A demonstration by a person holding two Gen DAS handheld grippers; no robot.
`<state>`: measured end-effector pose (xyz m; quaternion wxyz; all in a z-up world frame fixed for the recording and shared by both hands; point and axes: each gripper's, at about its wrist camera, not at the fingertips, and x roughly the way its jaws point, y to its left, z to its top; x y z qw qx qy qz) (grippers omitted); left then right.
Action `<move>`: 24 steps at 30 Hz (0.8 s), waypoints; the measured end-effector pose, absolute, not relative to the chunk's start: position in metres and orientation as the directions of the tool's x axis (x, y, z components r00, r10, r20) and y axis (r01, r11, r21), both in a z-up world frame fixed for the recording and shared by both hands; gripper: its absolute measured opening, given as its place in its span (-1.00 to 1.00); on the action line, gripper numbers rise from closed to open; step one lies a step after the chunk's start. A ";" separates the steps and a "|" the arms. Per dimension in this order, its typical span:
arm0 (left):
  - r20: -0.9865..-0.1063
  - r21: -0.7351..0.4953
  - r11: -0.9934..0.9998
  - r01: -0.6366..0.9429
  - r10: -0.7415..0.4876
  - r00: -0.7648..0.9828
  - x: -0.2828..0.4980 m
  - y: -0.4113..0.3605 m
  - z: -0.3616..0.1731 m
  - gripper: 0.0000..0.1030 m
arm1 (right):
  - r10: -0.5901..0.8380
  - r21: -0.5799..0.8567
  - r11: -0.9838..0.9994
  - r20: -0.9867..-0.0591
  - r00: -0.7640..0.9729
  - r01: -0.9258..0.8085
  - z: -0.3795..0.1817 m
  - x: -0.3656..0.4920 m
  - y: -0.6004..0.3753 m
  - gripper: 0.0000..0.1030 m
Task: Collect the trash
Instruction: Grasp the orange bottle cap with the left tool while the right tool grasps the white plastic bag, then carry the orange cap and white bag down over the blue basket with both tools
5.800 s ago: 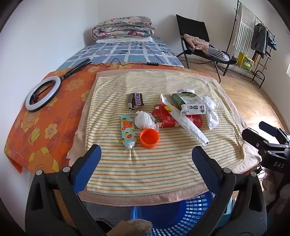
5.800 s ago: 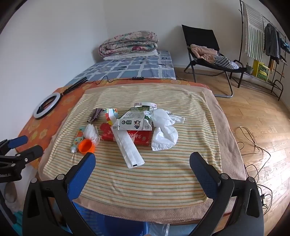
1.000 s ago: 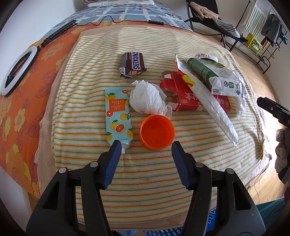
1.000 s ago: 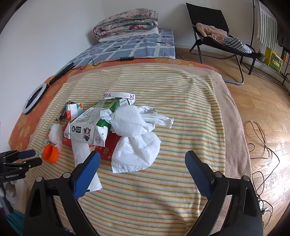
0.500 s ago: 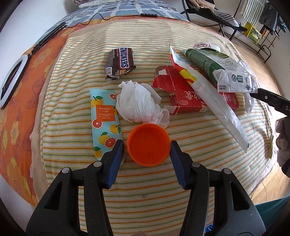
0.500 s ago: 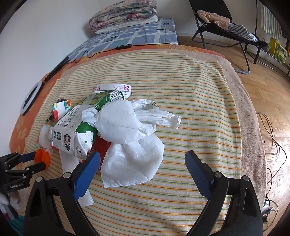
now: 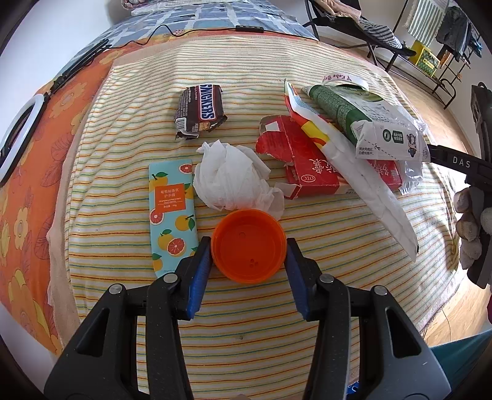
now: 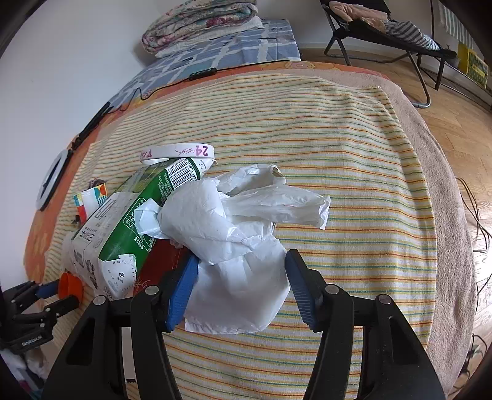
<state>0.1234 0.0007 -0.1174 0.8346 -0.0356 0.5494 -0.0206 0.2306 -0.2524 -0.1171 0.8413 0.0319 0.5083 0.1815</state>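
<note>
Trash lies on a striped towel (image 7: 246, 67). In the left wrist view my left gripper (image 7: 248, 246) is open with its blue fingers on either side of an orange cup (image 7: 248, 244). Behind it lie a crumpled tissue (image 7: 230, 175), a fruit-print tube (image 7: 170, 206), a Snickers wrapper (image 7: 201, 109), a torn red box (image 7: 304, 166), a long white wrapper (image 7: 363, 181) and a green milk carton (image 7: 353, 114). In the right wrist view my right gripper (image 8: 241, 277) is open around the lower part of a white plastic bag (image 8: 240, 234), beside the carton (image 8: 138, 227).
A white paper ring (image 8: 176, 152) lies behind the carton. A ring light (image 7: 17, 132) and cable lie on the orange floral sheet at the left. A folded quilt (image 8: 200, 21) is at the far end. A folding chair (image 8: 384, 27) stands on the wooden floor to the right.
Both grippers have moved forward and down. The left one has narrowed and now straddles the orange cup. The right one has narrowed around the white plastic bag.
</note>
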 end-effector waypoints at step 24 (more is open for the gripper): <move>-0.883 -0.056 0.998 0.015 -0.057 0.466 0.102 -0.001 -0.090 -0.07 | 0.301 0.149 0.938 -0.801 0.517 -0.314 -0.084 0.201 -0.261 -0.92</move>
